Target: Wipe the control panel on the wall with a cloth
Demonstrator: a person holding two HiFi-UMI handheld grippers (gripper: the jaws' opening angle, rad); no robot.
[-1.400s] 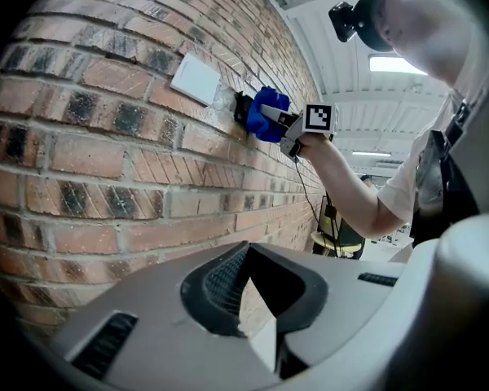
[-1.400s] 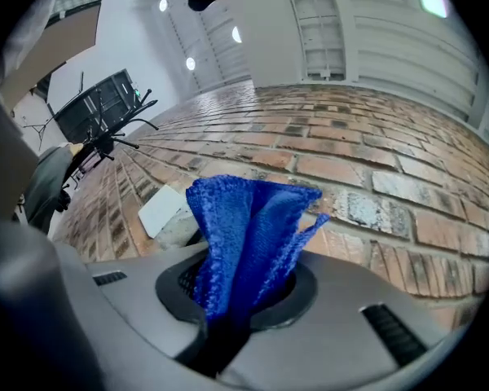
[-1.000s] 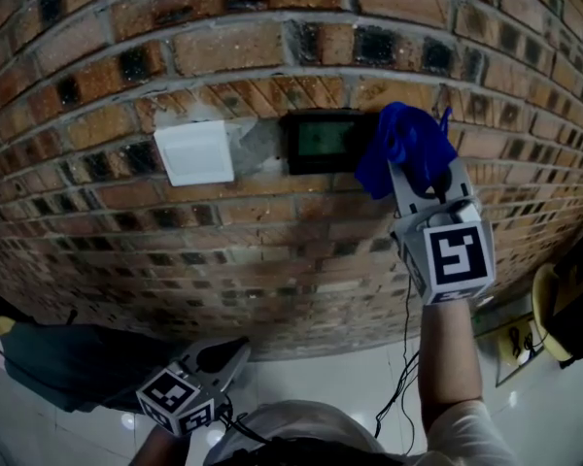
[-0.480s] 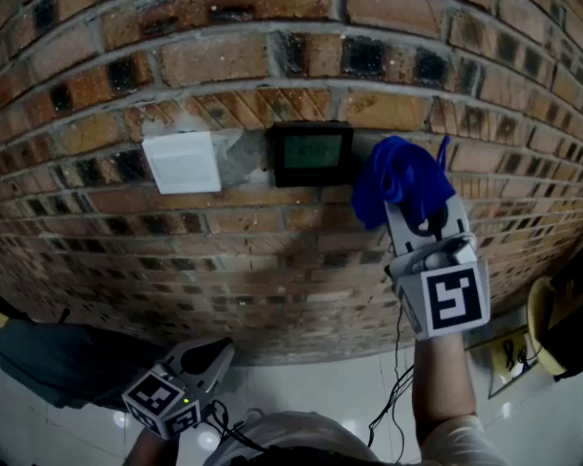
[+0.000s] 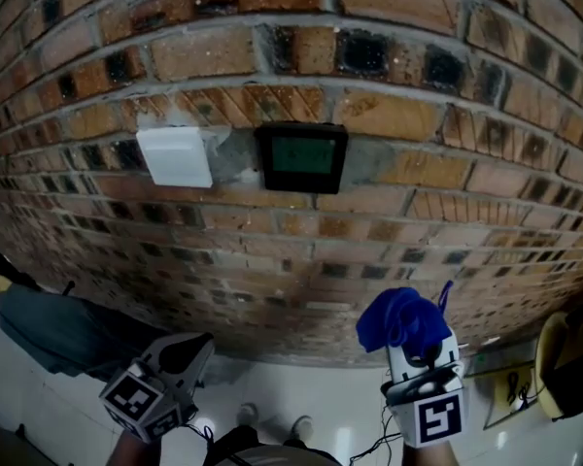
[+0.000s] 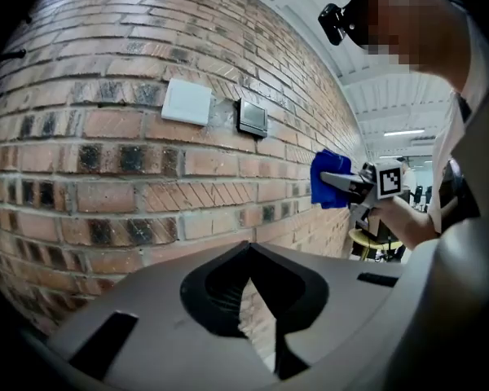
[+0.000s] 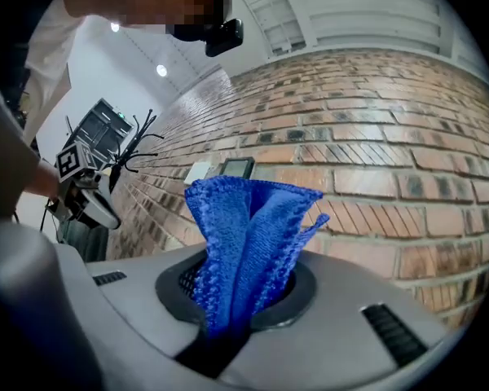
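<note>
Head view: the control panel [image 5: 301, 157] sits upper centre on the brick wall [image 5: 447, 212], long axis horizontal. At lower right, well below it, my right gripper [image 5: 415, 349] clamps the blue cloth [image 5: 400, 318].

Left gripper view: my left gripper [image 6: 248, 271] is closed, empty.

Right gripper view: the cloth stands upright between my jaws.

No word, brand or number can be read anywhere. A greenish display is set in the dark control panel [image 5: 302, 157] on the brick wall [image 5: 418, 250], just right of a blank white plate [image 5: 175, 156], but whatever is shown on it is too faint to be made out. Black-and-white square markers, coded patterns without letters, are borne by the cube of the left gripper [image 5: 202, 346] at the near left and by that of the right gripper [image 5: 413, 349] at the near right.
</note>
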